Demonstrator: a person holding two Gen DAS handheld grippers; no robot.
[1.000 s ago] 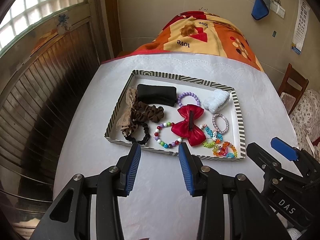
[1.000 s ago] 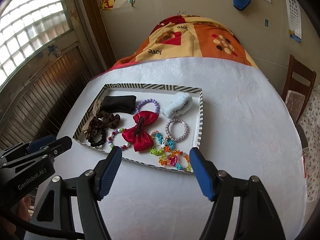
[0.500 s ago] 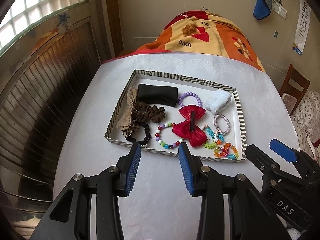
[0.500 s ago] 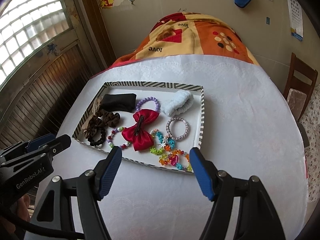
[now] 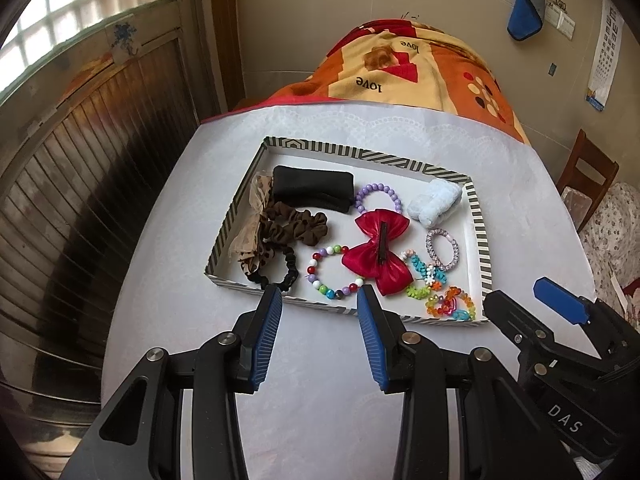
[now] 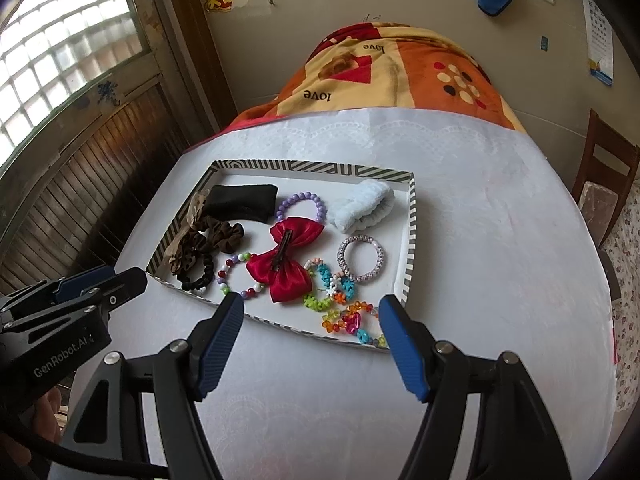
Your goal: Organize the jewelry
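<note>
- Tray (image 5: 478,224): a shallow striped box on the white table (image 5: 320,360), holding all the jewelry and hair pieces; nothing lies outside it.
- Left side of tray: black hair tie (image 5: 280,276) overlapping the brown scrunchie (image 5: 296,230). Risk: a pinch here may lift both, as they touch.
- Left gripper (image 5: 319,302): jaws moderately apart, holding nothing, just short of the tray's near wall; the multicolored bead bracelet (image 5: 334,270) lies directly beyond it.
- Centre: red bow (image 6: 286,264) resting on that bracelet's edge. Risk: pulling the bracelet could drag the bow.
- Right gripper (image 6: 311,310): jaws wide apart, empty, at the near wall; the orange bracelet (image 6: 352,322) sits between its fingertips, touching the green-and-blue bracelet (image 6: 330,286). Risk: the low wall may catch a fingertip and shift the tray.
</note>
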